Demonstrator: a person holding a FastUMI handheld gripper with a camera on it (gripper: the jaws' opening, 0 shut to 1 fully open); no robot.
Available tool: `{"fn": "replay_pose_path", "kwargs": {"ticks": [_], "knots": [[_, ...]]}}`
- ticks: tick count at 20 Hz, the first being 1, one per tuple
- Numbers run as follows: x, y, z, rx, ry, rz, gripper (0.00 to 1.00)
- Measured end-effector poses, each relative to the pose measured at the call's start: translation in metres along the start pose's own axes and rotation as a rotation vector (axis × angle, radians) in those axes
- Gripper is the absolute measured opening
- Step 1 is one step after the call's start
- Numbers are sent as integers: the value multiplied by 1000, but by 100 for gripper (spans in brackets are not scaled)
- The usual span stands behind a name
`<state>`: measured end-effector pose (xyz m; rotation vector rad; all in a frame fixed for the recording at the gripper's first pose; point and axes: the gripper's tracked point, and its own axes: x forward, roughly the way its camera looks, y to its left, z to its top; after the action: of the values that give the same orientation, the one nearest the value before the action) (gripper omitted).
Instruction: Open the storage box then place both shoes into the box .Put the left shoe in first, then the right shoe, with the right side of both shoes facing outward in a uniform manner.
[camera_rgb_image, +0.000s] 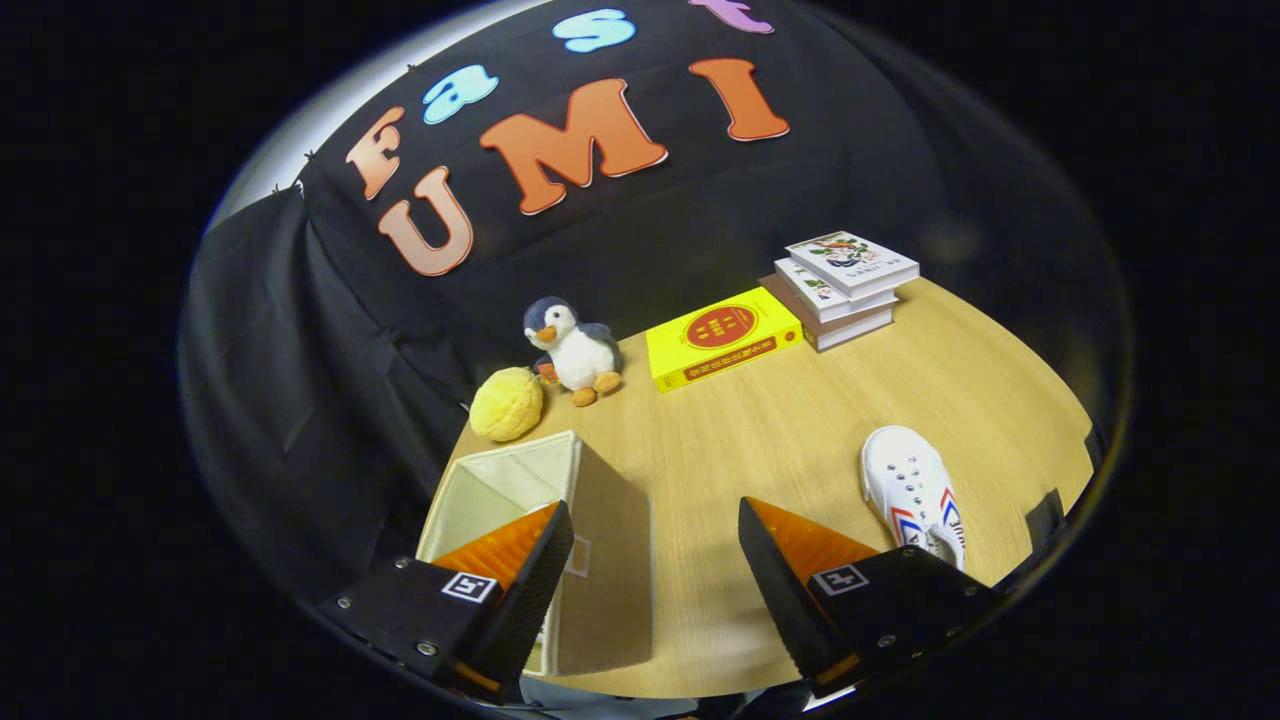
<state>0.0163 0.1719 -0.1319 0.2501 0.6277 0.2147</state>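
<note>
The storage box (560, 540), a pale fabric box with its top open and a light lining, is seen standing on the wooden surface (800, 440) near its edge, partly behind the left finger of the tool (655, 575). No shoe can be made out inside it, though much of the inside is hidden by that finger. One white shoe (912, 492) with red and blue stripes on its side is seen lying on the surface well apart from the box, just beyond the right finger, its toe pointing away from the tool. The tool is held spread wide, with nothing gripped; bare wood and the near wall of the box are seen between its fingers.

Beyond the box, a yellow round plush (507, 403) is placed near the far edge of the surface, with a toy penguin (573, 350) just beside it. A yellow book (722, 337) is laid flat next to the penguin, and a stack of books (840, 288) is set farther along the same edge.
</note>
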Motion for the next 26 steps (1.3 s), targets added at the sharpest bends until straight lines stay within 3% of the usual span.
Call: {"fn": "replay_pose_path", "kwargs": {"ticks": [9, 17, 26], "knots": [[0, -139, -1, -12, 39, -144, 99], [7, -217, -38, -1, 130, -218, 97], [32, -244, -87, -30, 256, -242, 76]]}}
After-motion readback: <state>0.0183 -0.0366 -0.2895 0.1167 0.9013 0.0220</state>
